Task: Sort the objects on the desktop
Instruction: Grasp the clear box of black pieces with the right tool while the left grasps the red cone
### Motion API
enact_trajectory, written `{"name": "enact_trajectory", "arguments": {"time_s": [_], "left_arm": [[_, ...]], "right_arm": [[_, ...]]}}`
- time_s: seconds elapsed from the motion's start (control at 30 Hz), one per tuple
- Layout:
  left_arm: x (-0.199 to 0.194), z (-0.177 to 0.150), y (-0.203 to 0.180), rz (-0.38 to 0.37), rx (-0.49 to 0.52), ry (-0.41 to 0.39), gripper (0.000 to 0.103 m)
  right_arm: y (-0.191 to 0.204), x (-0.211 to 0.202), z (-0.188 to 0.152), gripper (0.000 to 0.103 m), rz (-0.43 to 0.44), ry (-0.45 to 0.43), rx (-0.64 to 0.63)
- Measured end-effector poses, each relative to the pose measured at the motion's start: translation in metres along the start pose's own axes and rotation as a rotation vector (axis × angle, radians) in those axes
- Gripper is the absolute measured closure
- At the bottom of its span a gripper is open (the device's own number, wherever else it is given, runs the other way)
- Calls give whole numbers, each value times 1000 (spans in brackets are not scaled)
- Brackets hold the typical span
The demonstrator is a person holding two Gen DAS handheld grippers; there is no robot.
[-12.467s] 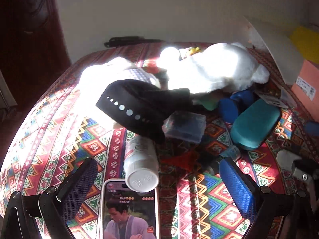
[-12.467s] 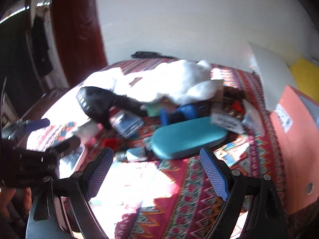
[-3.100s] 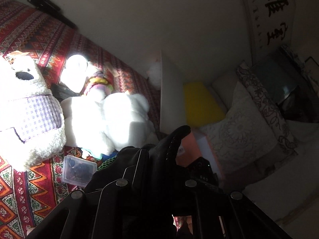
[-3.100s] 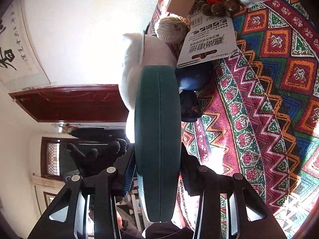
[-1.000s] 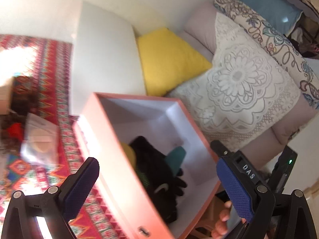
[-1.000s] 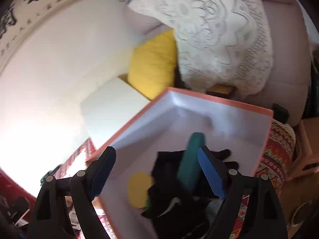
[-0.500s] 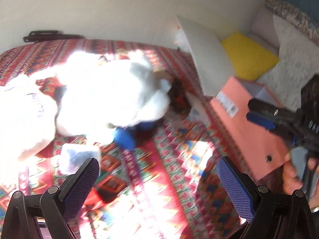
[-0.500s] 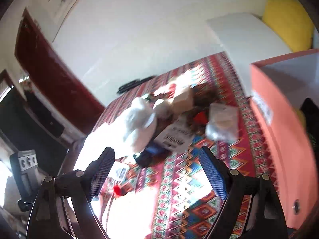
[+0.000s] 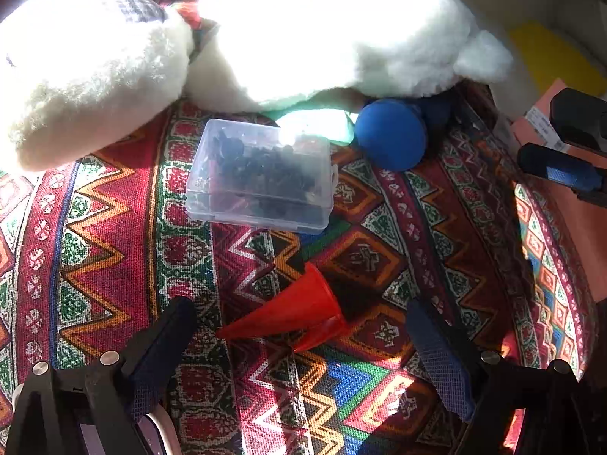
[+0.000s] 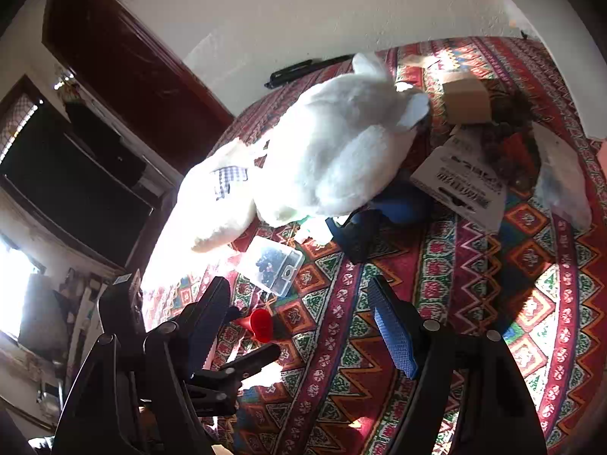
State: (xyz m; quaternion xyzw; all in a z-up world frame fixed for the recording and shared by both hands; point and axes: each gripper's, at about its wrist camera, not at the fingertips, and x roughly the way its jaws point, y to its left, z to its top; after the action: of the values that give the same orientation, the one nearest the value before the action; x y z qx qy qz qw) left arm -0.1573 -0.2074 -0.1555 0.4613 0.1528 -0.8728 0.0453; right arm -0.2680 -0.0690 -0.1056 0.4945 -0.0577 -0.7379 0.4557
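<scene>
A red plastic cone (image 9: pixel 288 314) lies on its side on the patterned tablecloth (image 9: pixel 95 265). My left gripper (image 9: pixel 301 349) is open, its fingers on either side of the cone without touching it. Just beyond lies a clear plastic box (image 9: pixel 261 174) of small dark pieces, and a blue dumbbell (image 9: pixel 390 134) half under a white plush toy (image 9: pixel 334 38). My right gripper (image 10: pixel 297 331) hangs open and empty above the cloth, with the cone (image 10: pixel 260 324) and the clear box (image 10: pixel 271 265) near its left finger.
Two white plush toys (image 10: pixel 334 159) fill the middle of the table. A printed card package (image 10: pixel 459 182), a small brown box (image 10: pixel 464 102) and a plastic bag (image 10: pixel 565 185) lie at the right. An orange box (image 9: pixel 538 125) stands at the right edge. A phone (image 9: pixel 151 432) lies under my left finger.
Both grippers have swung away from the orange box back over the table. The left one has come down low around the red cone; both stay open.
</scene>
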Motion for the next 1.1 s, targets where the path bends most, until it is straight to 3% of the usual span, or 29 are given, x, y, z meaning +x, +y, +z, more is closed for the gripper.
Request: {"name": "enact_trajectory", "arguments": {"time_s": [0.13, 0.23, 0.37, 0.5, 0.53, 0.6, 0.73, 0.77, 0.83, 0.9, 1.0, 1.07, 1.1], "left_arm": [[-1, -2, -10, 23, 58, -7, 49], [-7, -6, -7, 0, 51, -10, 58], [-13, -9, -4, -59, 44, -6, 62], [-21, -18, -18, -109, 102, 7, 65], [-23, -20, -23, -112, 120, 7, 67], [-27, -24, -31, -118, 148, 11, 67], [-29, -27, -35, -120, 182, 51, 66], [-29, -29, -35, -125, 197, 68, 62], [-29, -33, -38, -141, 247, 99, 37], [-29, -38, -45, -119, 298, 88, 30], [-31, -49, -58, -65, 390, 60, 32], [-35, -49, -59, -80, 387, 61, 48], [-38, -47, -58, -96, 376, 65, 78]], "right_arm": [[23, 44, 4, 25, -28, 80, -114], [43, 72, 8, 25, -78, 108, -227], [64, 103, 8, 21, -129, 133, -360], [75, 133, 5, 18, -185, 162, -463], [77, 140, 4, 26, -199, 176, -483], [78, 150, 2, 29, -230, 196, -514], [76, 142, 7, 30, -182, 191, -474], [74, 139, 9, 30, -167, 192, -458], [69, 132, 11, 30, -137, 194, -426], [62, 126, 15, 30, -120, 195, -392], [53, 120, 20, 30, -107, 189, -345], [51, 111, 22, 30, -89, 178, -318], [51, 105, 22, 30, -81, 168, -307]]}}
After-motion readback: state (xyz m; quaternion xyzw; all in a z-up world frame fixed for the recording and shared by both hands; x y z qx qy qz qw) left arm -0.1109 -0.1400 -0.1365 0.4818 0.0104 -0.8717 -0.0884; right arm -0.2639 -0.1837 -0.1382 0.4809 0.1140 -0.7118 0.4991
